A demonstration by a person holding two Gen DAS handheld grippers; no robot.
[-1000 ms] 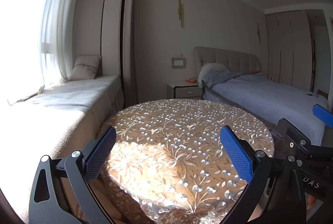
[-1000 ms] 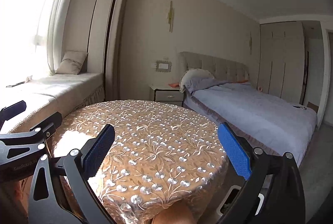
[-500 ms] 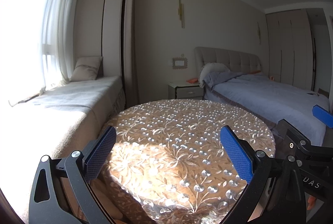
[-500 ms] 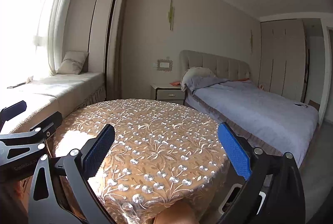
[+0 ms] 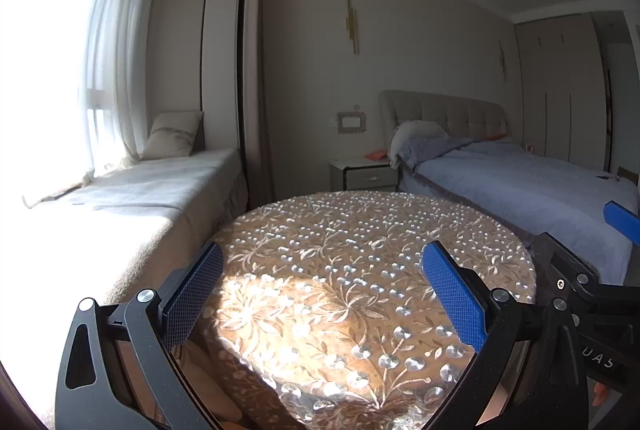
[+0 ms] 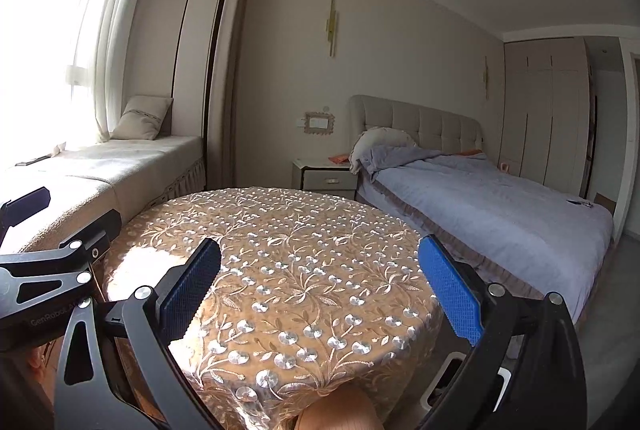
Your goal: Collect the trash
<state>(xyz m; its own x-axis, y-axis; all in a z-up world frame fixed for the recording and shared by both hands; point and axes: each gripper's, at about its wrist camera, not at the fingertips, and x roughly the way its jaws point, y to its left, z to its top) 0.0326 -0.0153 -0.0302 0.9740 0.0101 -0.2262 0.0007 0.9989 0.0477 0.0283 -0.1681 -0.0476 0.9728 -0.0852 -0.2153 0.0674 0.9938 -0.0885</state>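
No piece of trash shows in either view. A round table (image 5: 360,230) under a brown embroidered cloth fills the foreground, and its top (image 6: 280,230) is bare. My left gripper (image 5: 320,258) hangs open above the table's near edge, with nothing between its blue pads (image 5: 192,294). My right gripper (image 6: 320,250) is also open and empty, level with it on the right side. Each gripper shows in the other's view: the right one (image 5: 580,286) at the right edge, the left one (image 6: 52,270) at the left edge.
A cushioned window seat (image 5: 140,198) runs along the left under a bright curtained window. A bed (image 6: 500,206) with a grey-blue cover stands to the right, a nightstand (image 6: 326,176) beside it. A white-rimmed container (image 6: 456,378) sits on the floor by the table's right side.
Both views drift only slightly. Both grippers stay open and empty over the table.
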